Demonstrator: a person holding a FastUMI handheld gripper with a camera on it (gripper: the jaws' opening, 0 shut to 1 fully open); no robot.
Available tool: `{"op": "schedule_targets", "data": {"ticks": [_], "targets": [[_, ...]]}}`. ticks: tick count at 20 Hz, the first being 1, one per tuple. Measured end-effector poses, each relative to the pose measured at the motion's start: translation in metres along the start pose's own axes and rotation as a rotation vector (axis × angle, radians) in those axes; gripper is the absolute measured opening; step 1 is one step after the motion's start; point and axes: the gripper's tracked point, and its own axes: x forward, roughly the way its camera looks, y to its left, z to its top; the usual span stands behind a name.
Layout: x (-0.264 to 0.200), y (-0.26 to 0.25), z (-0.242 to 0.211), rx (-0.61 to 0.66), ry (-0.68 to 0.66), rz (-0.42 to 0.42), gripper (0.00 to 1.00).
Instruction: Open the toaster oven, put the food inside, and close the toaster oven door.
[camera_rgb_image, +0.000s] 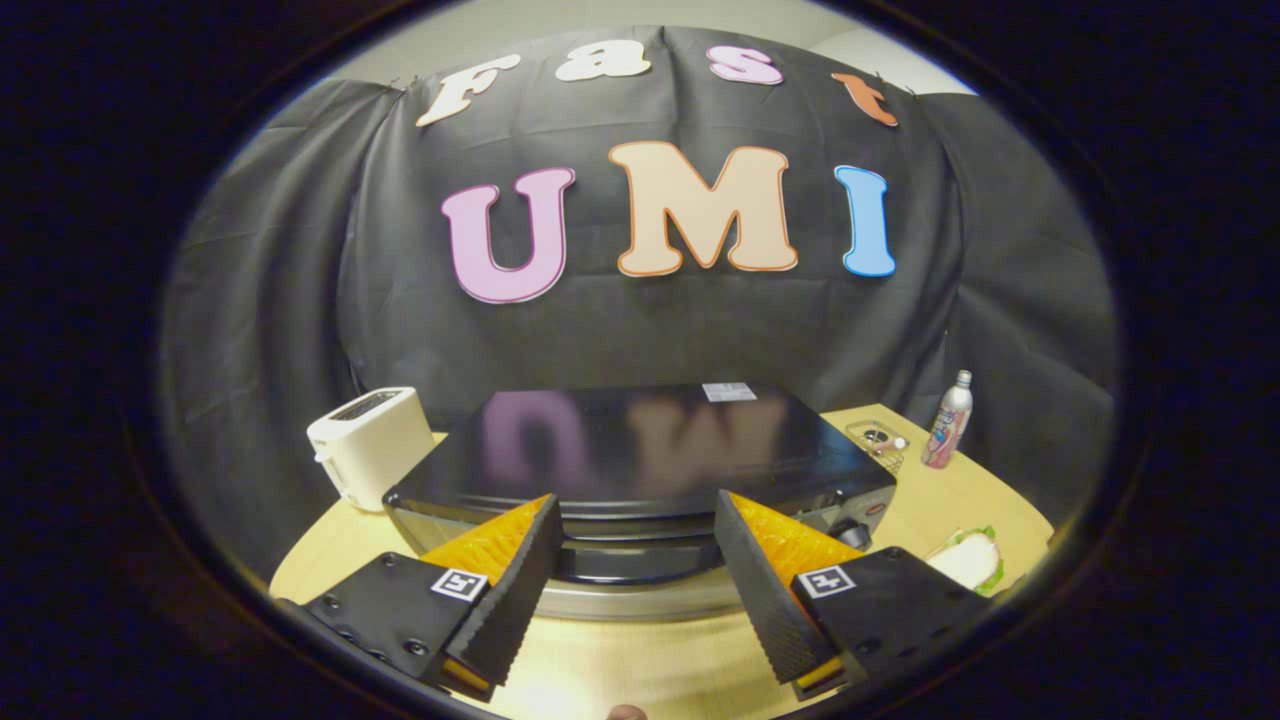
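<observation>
A black toaster oven (640, 455) with a glossy top stands on the wooden table (930, 510), just ahead of my fingers. Its door handle (635, 560) runs across the front, seen from above in the gap between the fingers. My gripper (635, 515) is open, fingers spread wide above the oven's front edge, holding nothing. The food, a sandwich (968, 560) with white bread and green lettuce, lies on the table to the right of the oven, beside the right finger (760, 570).
A white pop-up toaster (372, 445) stands left of the oven. Behind the oven on the right are a small clear container (878, 443) and a slim bottle (948, 420). The black cloth wall rises close behind the table.
</observation>
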Motion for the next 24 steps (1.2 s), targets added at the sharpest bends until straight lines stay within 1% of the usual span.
{"op": "schedule_targets", "data": {"ticks": [7, 12, 15, 20, 24], "targets": [[-0.04, -0.005, -0.022, 0.005, 0.035, -0.007, 0.96], [-0.066, -0.01, -0.048, -0.005, 0.08, -0.033, 0.97], [-0.076, -0.01, -0.066, -0.013, 0.119, -0.024, 0.97], [-0.085, -0.013, -0.082, -0.007, 0.145, -0.015, 0.97], [-0.093, -0.013, -0.102, -0.016, 0.2, -0.015, 0.97]]}}
